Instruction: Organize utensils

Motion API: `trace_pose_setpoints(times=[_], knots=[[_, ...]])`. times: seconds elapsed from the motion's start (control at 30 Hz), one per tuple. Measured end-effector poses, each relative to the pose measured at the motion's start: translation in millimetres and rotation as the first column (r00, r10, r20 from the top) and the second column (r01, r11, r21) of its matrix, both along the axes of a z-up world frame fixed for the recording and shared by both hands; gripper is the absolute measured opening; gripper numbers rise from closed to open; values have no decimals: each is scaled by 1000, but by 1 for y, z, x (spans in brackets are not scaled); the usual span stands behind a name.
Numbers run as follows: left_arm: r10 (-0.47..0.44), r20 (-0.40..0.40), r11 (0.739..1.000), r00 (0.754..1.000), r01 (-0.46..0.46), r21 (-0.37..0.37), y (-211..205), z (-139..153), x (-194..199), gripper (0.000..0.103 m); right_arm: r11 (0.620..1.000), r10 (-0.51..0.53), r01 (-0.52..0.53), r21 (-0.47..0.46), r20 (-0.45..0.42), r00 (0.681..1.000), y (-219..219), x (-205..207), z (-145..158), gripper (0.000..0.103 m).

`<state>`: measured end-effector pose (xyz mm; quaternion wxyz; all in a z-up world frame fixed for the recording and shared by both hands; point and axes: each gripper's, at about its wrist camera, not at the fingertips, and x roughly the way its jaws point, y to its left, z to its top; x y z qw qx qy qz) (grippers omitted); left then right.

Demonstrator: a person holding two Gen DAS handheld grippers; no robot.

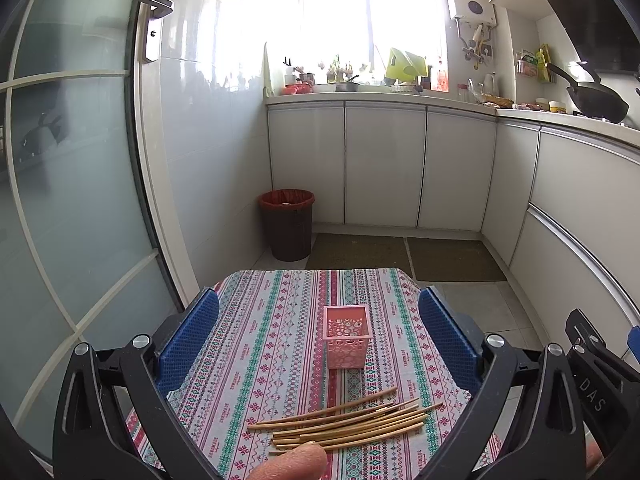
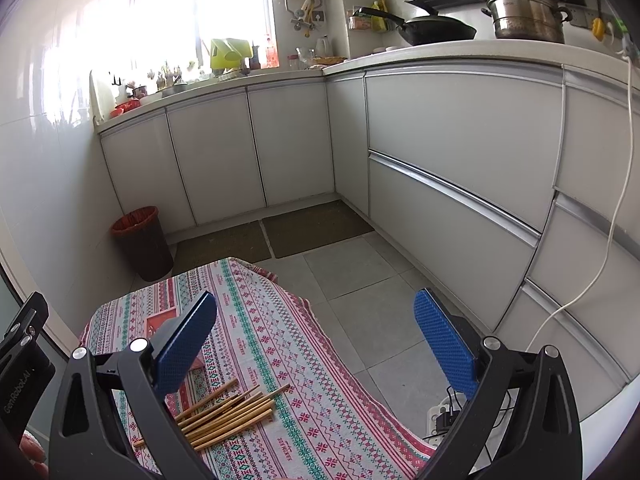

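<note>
Several bamboo chopsticks lie in a loose pile on the patterned tablecloth, near its front edge. A pink perforated holder stands upright and empty behind them. My left gripper is open above the table, its blue pads either side of the holder. My right gripper is open and empty, hovering over the table's right edge. In the right wrist view the chopsticks lie lower left and the left finger hides most of the pink holder.
A brown bin with a red liner stands on the floor beyond the table. White cabinets run along the back and right. A glass door is at the left. A power strip with cables lies on the floor at the right.
</note>
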<state>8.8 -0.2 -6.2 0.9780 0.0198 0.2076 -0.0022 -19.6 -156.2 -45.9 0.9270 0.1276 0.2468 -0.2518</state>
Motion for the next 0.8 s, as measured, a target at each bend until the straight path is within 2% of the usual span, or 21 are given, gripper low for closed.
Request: trace_pose_setpoints(times=[0.8], knots=[[4,-18,1000,1000,-4,9,-1,-3,2,96,1000,4,-4,5,-7,1000,-1,0,-2,96]])
